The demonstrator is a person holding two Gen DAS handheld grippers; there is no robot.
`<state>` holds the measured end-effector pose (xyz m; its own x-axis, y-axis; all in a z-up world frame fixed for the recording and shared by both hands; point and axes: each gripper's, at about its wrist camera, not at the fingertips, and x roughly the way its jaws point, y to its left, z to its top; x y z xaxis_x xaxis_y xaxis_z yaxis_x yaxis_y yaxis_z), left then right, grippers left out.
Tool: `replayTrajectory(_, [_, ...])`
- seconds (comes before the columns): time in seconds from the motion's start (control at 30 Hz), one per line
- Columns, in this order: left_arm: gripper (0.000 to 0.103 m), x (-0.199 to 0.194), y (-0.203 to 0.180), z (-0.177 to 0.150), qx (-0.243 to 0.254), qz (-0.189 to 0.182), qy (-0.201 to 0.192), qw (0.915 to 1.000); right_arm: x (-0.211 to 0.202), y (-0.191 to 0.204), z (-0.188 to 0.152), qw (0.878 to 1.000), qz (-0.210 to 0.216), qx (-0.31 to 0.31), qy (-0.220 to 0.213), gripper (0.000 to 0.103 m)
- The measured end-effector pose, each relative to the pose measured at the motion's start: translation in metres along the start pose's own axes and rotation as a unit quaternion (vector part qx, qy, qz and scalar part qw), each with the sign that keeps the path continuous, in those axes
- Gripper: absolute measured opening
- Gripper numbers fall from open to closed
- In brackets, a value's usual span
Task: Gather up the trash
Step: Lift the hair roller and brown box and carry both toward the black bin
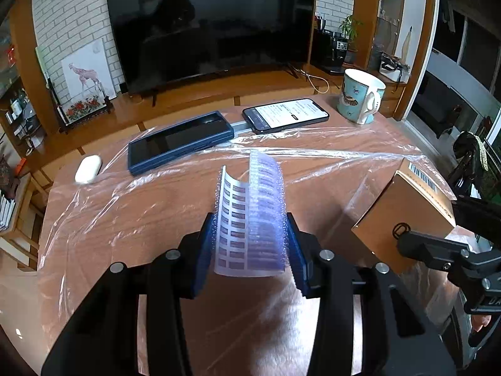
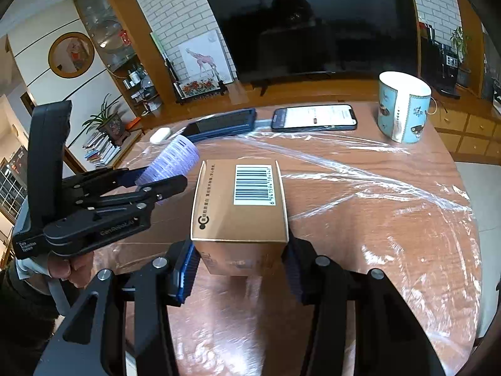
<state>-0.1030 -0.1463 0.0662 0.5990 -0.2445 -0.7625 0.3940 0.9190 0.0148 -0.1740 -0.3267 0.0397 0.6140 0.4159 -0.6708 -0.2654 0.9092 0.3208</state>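
Observation:
My left gripper [image 1: 250,244] is shut on a curled piece of bubble-wrap packaging with a printed label [image 1: 250,219] and holds it above the table. It also shows in the right wrist view [image 2: 175,163], sticking out of the left gripper [image 2: 162,181]. My right gripper [image 2: 239,260] is shut on a brown cardboard box with a barcode [image 2: 241,206] and holds it above the table. The box also shows in the left wrist view [image 1: 404,216] at the right, with the right gripper [image 1: 438,250] on it.
The wooden table [image 1: 125,219] is covered with clear plastic film [image 2: 375,188]. At its far edge lie a white earbud case [image 1: 88,169], a blue-cased phone [image 1: 180,142], a lit phone [image 1: 285,115] and a patterned mug [image 1: 360,97]. A TV [image 1: 213,22] stands behind.

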Motion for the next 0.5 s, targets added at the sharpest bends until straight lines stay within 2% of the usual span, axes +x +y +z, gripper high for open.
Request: replayTrajectory(0.5, [0.044, -0.04, 0.014, -0.044, 0.013, -0.002, -0.008, 0.9999, -0.021, 0.048, -0.03, 1.0, -0.013, -0.007, 0.0, 0.047])
